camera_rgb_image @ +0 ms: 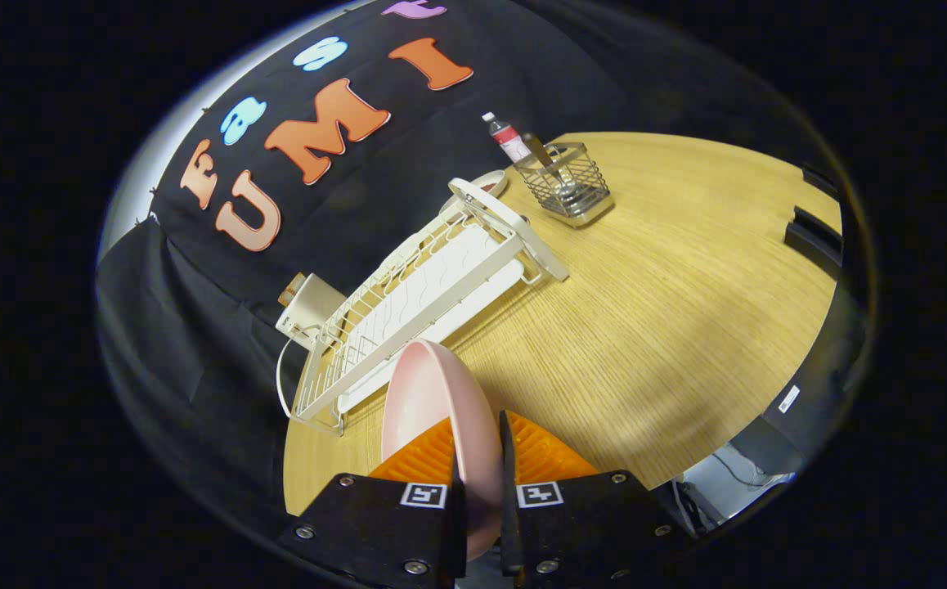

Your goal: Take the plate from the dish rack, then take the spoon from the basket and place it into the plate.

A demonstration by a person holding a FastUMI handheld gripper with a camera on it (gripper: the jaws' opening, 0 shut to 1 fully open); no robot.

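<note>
Plate (pixel 433 401) on edge, gripped between jaws

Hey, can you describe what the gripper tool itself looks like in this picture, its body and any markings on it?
The tool has two blocky black housings side by side, each fastened with small silver screws at its corners. Each housing carries a small square black-and-white tag near its inner front corner. From the housings two fingers reach forward, their broad faces ribbed with fine ridges. No cable shows on it.

Plate (pixel 433 401) between gripper (pixel 482 458) fingers; dish rack (pixel 424 303) ahead, basket (pixel 567 184) beyond on table (pixel 670 311).
</note>
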